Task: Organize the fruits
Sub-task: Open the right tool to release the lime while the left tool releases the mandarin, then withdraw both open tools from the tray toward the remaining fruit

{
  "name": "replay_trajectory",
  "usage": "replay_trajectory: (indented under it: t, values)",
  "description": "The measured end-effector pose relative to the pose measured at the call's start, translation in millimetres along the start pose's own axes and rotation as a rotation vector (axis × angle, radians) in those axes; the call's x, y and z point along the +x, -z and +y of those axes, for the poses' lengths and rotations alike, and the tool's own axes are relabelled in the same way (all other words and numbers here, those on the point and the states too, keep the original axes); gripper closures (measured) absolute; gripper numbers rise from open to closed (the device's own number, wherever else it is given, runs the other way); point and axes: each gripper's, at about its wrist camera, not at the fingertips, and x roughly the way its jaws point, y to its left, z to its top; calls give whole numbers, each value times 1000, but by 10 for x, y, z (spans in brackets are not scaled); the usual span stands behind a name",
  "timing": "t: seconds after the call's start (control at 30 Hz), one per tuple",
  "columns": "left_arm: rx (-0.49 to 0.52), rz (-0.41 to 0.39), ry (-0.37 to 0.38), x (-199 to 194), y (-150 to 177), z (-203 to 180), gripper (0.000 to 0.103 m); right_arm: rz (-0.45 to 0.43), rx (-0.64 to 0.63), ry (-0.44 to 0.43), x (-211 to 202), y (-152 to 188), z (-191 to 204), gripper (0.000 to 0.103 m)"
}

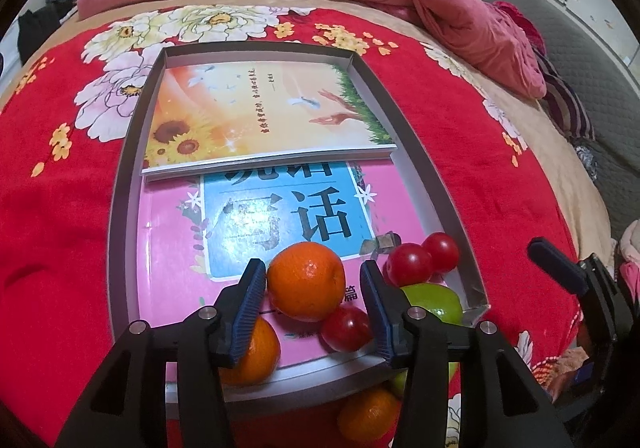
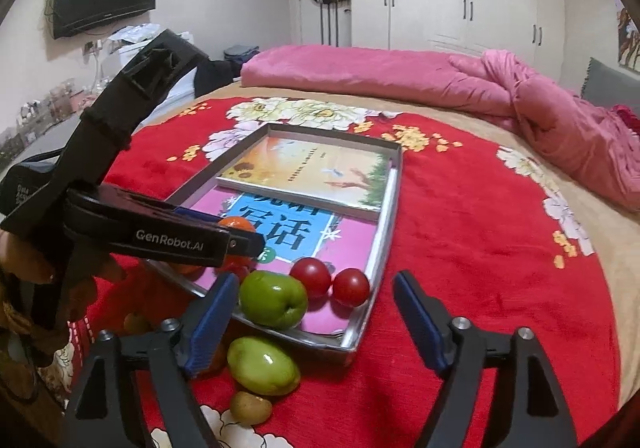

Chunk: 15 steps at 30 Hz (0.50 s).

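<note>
Bright, even indoor light, soft shadows. Glare glints on the pink book cover [image 1: 240, 244] around seven o'clock. Fisheye bends everything, corners vignetted black.

I see a shallow grey tray [image 1: 436, 176] on the red blanket, and at its near end an orange [image 1: 306, 280], a second orange [image 1: 256, 352] beside it at the rim, three red tomatoes [image 1: 410, 264] [image 1: 440, 250] [image 1: 346, 328] and a green apple [image 2: 274, 300] resting in the near right corner. Outside the tray, just off its near edge, lie another green apple [image 2: 262, 366], a small brownish-green fruit [image 2: 250, 406] and a third orange [image 1: 368, 414].
</note>
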Motion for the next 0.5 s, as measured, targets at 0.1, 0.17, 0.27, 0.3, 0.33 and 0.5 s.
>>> replay_trajectory:
  t: [0.1,0.17,0.27,0.3,0.33,0.5]
  values:
    - [-2,-3,1,-32,7,-2,51,-9,-14,27,-47,-9,22,20]
    - [-4,-8,3,-63,13,-1,50,-9,-16,39,-67,-13,25,20]
    - [-5,-17,6,-119,20,-8,46,-9,-13,48,-88,-15,22,20]
    - [-5,-19,7,-138,20,-9,46,-9,-11,51,-97,-19,20,19]
    - [-5,-22,7,-156,23,-11,46,-12,-9,53,-112,-20,18,19]
    - [-6,-40,14,-275,31,-23,42,-19,-10,64,-184,-27,29,19]
